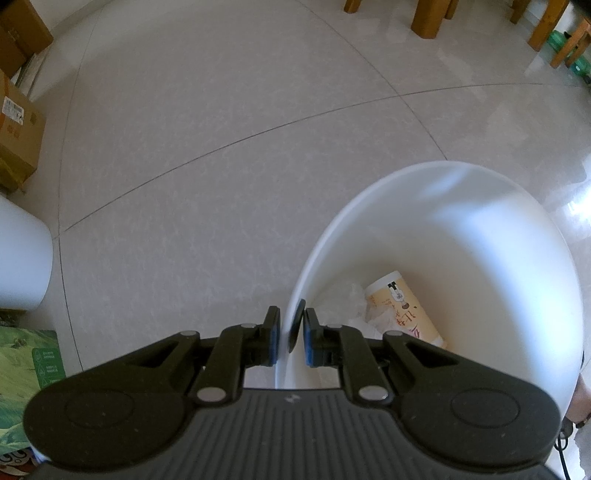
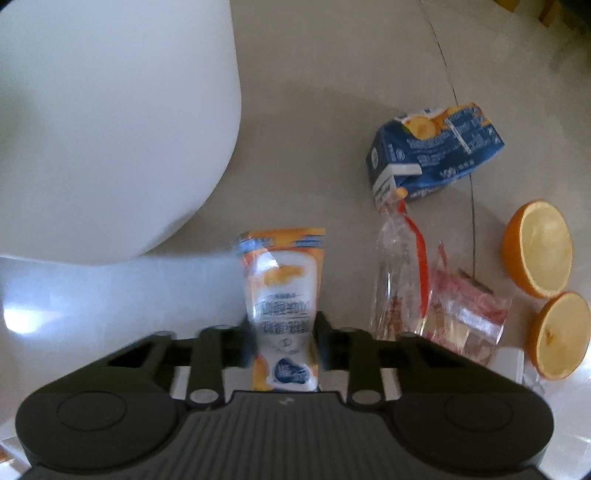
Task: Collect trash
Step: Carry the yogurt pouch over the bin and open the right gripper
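Right gripper is clamped on an orange-and-white drink pouch; both pads press its lower sides, and the pouch stands upright between them over the pale tiled floor. Just right of the pouch lies a crumpled clear plastic wrapper with red print. Beyond that wrapper, a dented blue juice carton lies on its side. Two orange halves, cut faces up, sit at the far right, touching each other. The white bin's outer wall fills the upper left of that view.

Left gripper is closed on the near rim of the white trash bin, one pad outside, one inside. Within the bin lie a beige paper cup on its side and crumpled clear plastic. Cardboard boxes stand along the left edge; wooden furniture legs show at the top.
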